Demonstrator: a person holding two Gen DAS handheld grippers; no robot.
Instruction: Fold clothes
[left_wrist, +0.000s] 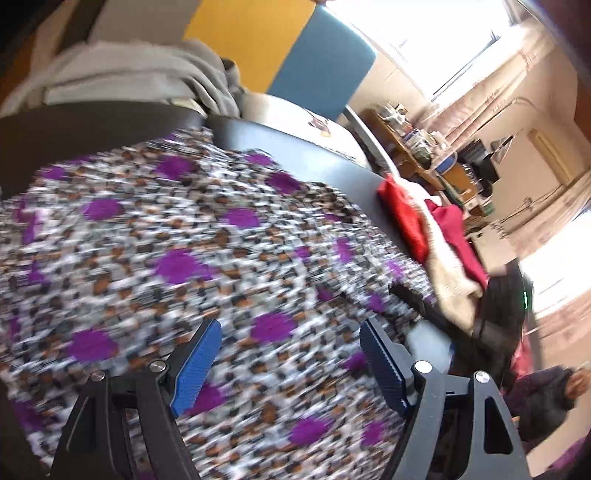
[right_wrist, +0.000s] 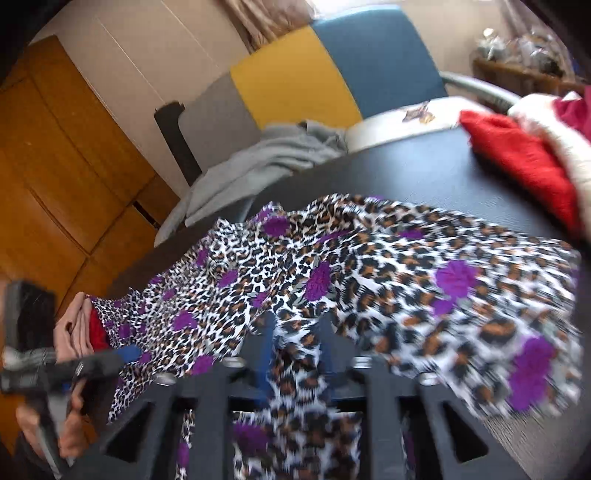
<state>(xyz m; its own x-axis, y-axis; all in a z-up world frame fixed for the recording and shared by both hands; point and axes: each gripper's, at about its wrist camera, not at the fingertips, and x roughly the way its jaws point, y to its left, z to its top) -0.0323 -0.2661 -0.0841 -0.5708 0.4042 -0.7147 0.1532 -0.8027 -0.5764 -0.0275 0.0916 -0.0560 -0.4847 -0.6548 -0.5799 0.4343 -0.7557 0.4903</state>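
Leopard-print garment (right_wrist: 369, 266) pinched by right claw (right_wrist: 295, 328), left claw (left_wrist: 290, 339) wide (right view only: grip).

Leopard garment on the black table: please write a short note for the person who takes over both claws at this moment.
Left claw: open, above the garment, holding nothing.
Right claw: shut on a fold of the garment at its near edge.
Garment: spread over the black table, rumpled, with part hanging off the near edge. Red clothes lie at the far right of the table; a grey garment is on the chair behind.
Done: no neat fold visible yet.
Left: flatten the garment, fold it, then probably the other clothes.
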